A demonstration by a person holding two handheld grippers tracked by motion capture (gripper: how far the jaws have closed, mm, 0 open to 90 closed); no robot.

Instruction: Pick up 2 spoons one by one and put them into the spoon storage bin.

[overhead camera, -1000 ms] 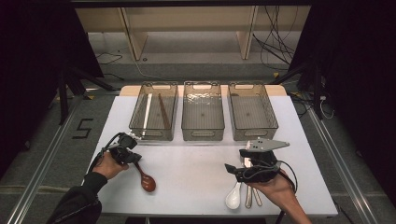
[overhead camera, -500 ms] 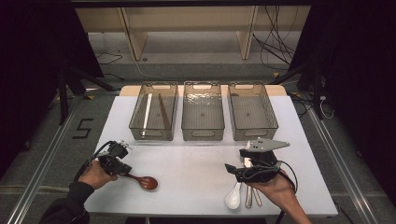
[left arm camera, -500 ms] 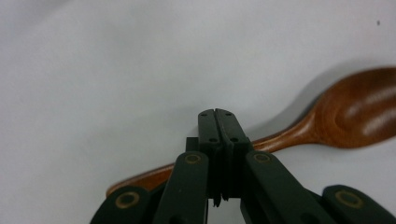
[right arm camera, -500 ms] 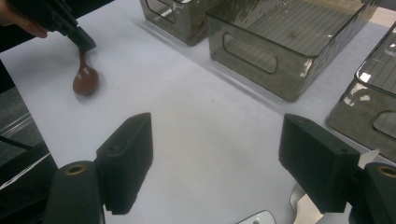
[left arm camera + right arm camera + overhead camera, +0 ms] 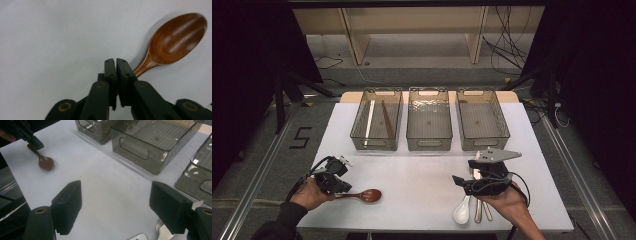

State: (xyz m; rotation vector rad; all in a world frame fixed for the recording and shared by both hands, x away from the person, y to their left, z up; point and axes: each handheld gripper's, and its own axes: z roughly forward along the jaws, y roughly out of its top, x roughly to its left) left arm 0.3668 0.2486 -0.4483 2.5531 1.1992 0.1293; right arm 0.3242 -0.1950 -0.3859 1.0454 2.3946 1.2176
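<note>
My left gripper (image 5: pixel 343 186) is clamped on the handle of the wooden spoon (image 5: pixel 362 195), which lies flat on the white desk (image 5: pixel 422 175) near its front left corner, bowl up and pointing toward the middle. In the left gripper view the jaws press together with only a thin seam between them, and the brown handle runs out from under them to the glossy bowl (image 5: pixel 178 37).

My right gripper (image 5: pixel 460 181) hangs over the front right part of the desk with its jaws spread wide and nothing between them; in the right gripper view the bare white surface shows through the gap. Just under that hand lie a white spoon (image 5: pixel 461 211) and some metal cutlery (image 5: pixel 479 210) side by side near the front edge.

Across the far half of the desk stand three smoky clear bins in a row. The left bin (image 5: pixel 377 119) holds a pale stick and a dark one; the middle bin (image 5: pixel 429 118) and right bin (image 5: pixel 482 118) look empty.

The desk top is plain, matt and white. Around it the room is dark: grey floor (image 5: pixel 412 65), a "5" (image 5: pixel 300 137) marked on the floor at the left, metal rails at both sides, wooden furniture legs and loose black cables beyond the far edge.
</note>
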